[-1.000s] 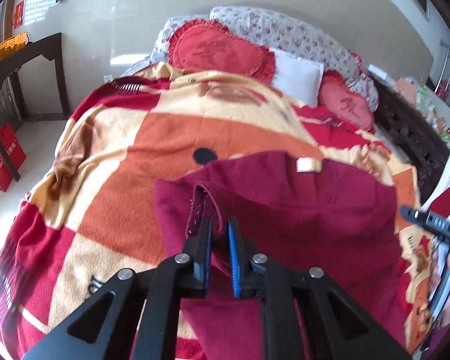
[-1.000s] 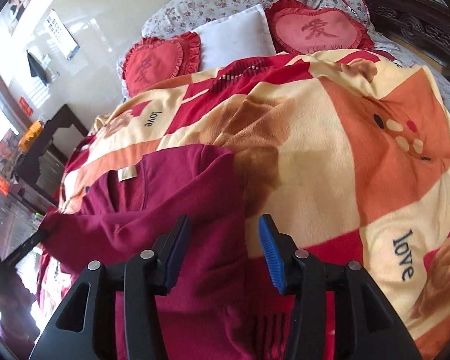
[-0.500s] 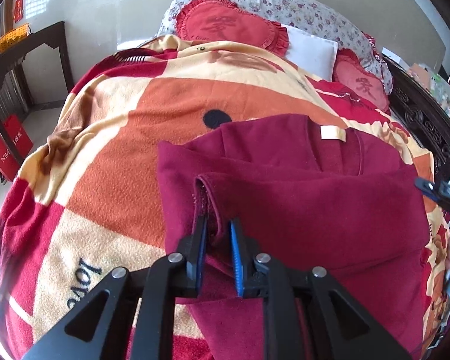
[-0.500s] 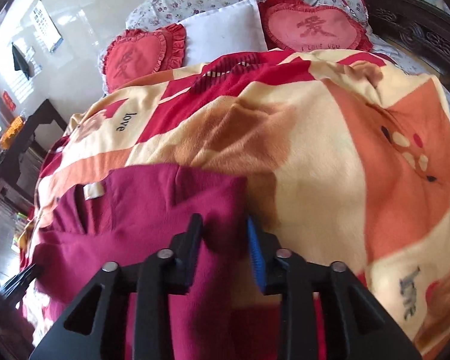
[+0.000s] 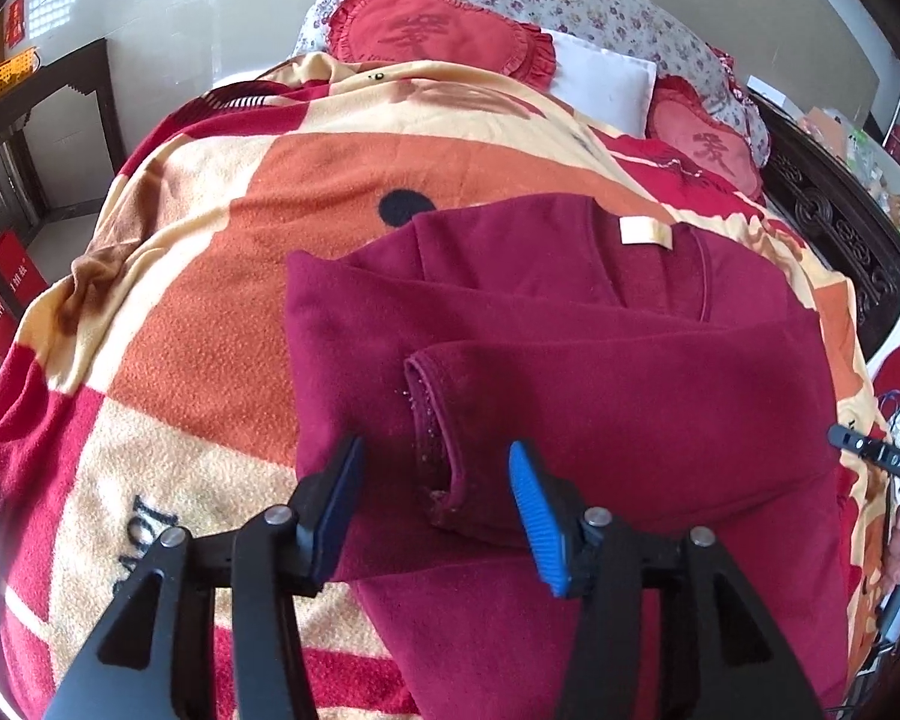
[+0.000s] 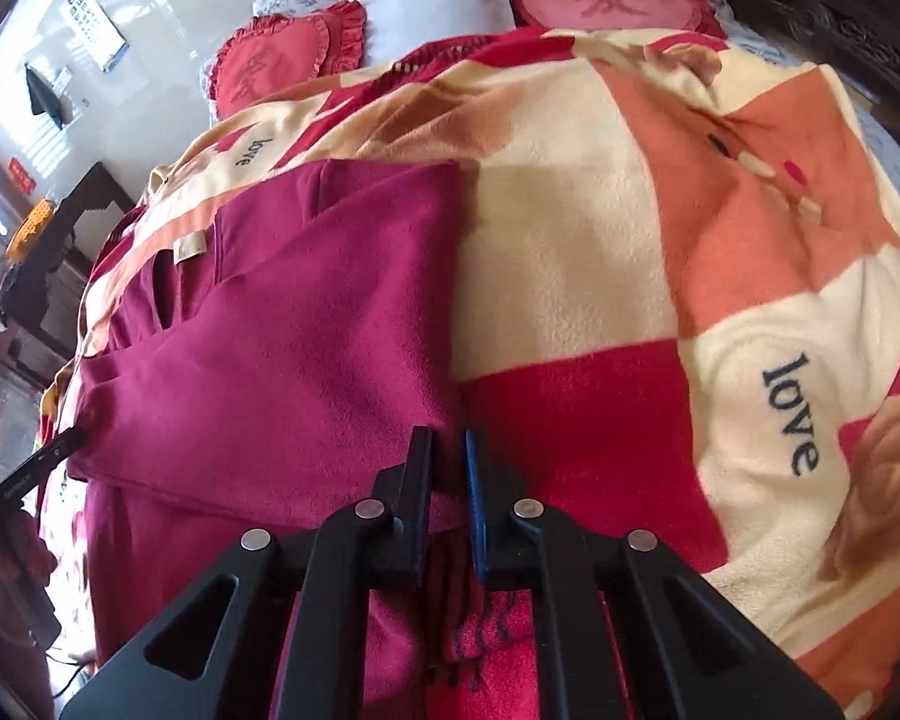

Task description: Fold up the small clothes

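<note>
A dark red top (image 5: 600, 372) lies partly folded on a blanket (image 5: 210, 276) checked in orange, cream and red, which covers the bed. Its neckline and cream label (image 5: 645, 232) face the headboard end, and one sleeve is laid across the body with its cuff (image 5: 432, 420) pointing to the near edge.

The left gripper (image 5: 432, 504) hangs over that cuff with its jaws wide apart, one blue-padded finger on each side of the cuff and neither pressing it. The right gripper (image 6: 448, 480) sits at the top's right edge, jaws drawn narrow with a fold of the red cloth pinched between them. A fringed red edge shows just under those fingers; whether it belongs to the blanket cannot be told.

In the right view the word "love" (image 6: 792, 414) is printed on a cream square well clear of the top. At the head of the bed lie two red heart cushions (image 5: 438, 30), a white pillow (image 5: 606, 84) between them, and a floral pillow (image 5: 576, 0) behind. A dark carved frame (image 5: 834, 222) runs along the bed's right side, with a cluttered surface beyond it. To the left stands a dark table (image 5: 48, 90) carrying a yellow basket (image 5: 3, 75), with red bags (image 5: 0, 294) on the floor beside it.
</note>
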A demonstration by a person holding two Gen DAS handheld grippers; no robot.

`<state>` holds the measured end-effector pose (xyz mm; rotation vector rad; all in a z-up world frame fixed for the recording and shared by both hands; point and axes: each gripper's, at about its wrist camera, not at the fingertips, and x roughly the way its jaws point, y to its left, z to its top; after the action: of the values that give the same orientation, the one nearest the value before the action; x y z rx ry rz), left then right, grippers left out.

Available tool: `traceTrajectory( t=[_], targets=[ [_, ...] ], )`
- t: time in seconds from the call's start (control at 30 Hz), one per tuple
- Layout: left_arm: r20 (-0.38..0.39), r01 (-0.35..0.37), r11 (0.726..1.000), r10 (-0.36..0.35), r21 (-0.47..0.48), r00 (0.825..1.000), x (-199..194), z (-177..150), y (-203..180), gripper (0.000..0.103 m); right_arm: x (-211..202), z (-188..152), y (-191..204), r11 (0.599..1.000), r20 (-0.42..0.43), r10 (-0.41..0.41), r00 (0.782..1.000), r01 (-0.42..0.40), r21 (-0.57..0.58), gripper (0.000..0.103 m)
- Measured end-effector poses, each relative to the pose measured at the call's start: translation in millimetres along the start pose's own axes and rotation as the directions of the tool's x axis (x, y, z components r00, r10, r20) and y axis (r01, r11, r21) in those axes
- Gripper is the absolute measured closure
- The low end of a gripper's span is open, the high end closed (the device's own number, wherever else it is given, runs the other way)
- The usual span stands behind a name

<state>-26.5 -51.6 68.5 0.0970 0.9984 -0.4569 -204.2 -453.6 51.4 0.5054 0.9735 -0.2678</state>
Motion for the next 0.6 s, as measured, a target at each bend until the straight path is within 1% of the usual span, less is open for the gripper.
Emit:
traceTrajectory(
  t=[0.03, 0.07, 0.1, 0.13, 0.17, 0.2, 0.23, 0.27, 0.3, 0.4, 0.43, 0.47, 0.5, 0.6],
  targets=[
    [0.001, -0.001, 1.000, 0.001, -0.001, 1.000, 0, 0, 0, 0.050, -3, 2, 2, 1.000, 0.009, -0.001, 1.000, 0.001, -0.002, 0.103],
    [0.001, 0.002, 1.000, -0.002, -0.007, 1.000, 0, 0, 1, 0.049, -10, 5, 4, 1.000, 0.041, 0.006, 0.999, -0.006, 0.004, 0.099],
    [-0.002, 0.003, 1.000, -0.003, -0.012, 1.000, 1, 0, 1, 0.048, -14, 10, 4, 1.000, 0.066, 0.005, 0.998, -0.006, 0.011, 0.084],
    [-0.006, 0.003, 1.000, -0.003, -0.018, 1.000, 3, 0, 1, 0.047, -17, 15, 4, 1.000, 0.094, 0.000, 0.996, -0.002, 0.023, 0.076],
    [-0.007, 0.001, 1.000, -0.001, -0.019, 1.000, 3, 0, 1, 0.045, -15, 20, 6, 0.999, 0.105, -0.007, 0.994, 0.004, 0.034, 0.066],
    [-0.007, -0.002, 1.000, 0.002, -0.017, 1.000, 5, 0, -1, 0.042, -11, 25, 9, 0.999, 0.102, -0.007, 0.995, 0.003, 0.037, 0.065],
    [-0.007, -0.005, 1.000, 0.005, -0.014, 1.000, 5, 0, -2, 0.041, -4, 29, 13, 1.000, 0.082, 0.006, 0.997, -0.008, 0.028, 0.067],
    [-0.006, -0.011, 1.000, 0.011, -0.006, 1.000, 6, -1, -4, 0.040, 7, 33, 16, 1.000, 0.047, 0.015, 0.999, -0.015, 0.008, 0.089],
    [-0.008, -0.015, 1.000, 0.015, 0.002, 1.000, 6, -1, -6, 0.039, 13, 35, 18, 1.000, 0.034, 0.000, 0.999, 0.000, -0.004, 0.103],
    [-0.006, -0.024, 1.000, 0.024, 0.020, 1.000, 5, -2, -8, 0.038, 14, 35, 19, 0.996, 0.088, -0.087, 0.992, 0.089, -0.018, 0.103],
    [-0.008, -0.026, 0.999, 0.026, 0.023, 1.000, 5, -3, -9, 0.037, 17, 34, 15, 0.994, 0.080, -0.109, 0.991, 0.109, 0.000, 0.103],
    [-0.012, -0.029, 0.999, 0.029, 0.024, 0.999, 5, -3, -9, 0.037, 20, 32, 10, 0.994, 0.061, -0.102, 0.993, 0.100, 0.032, 0.103],
    [-0.013, -0.031, 0.999, 0.031, 0.025, 0.999, 5, -2, -9, 0.037, 18, 30, 8, 0.994, 0.063, -0.101, 0.993, 0.098, 0.049, 0.103],
    [-0.007, -0.035, 0.999, 0.035, 0.021, 0.999, 3, -3, -9, 0.036, -3, 25, 8, 0.993, 0.098, -0.097, 0.991, 0.088, 0.084, 0.103]
  ],
)
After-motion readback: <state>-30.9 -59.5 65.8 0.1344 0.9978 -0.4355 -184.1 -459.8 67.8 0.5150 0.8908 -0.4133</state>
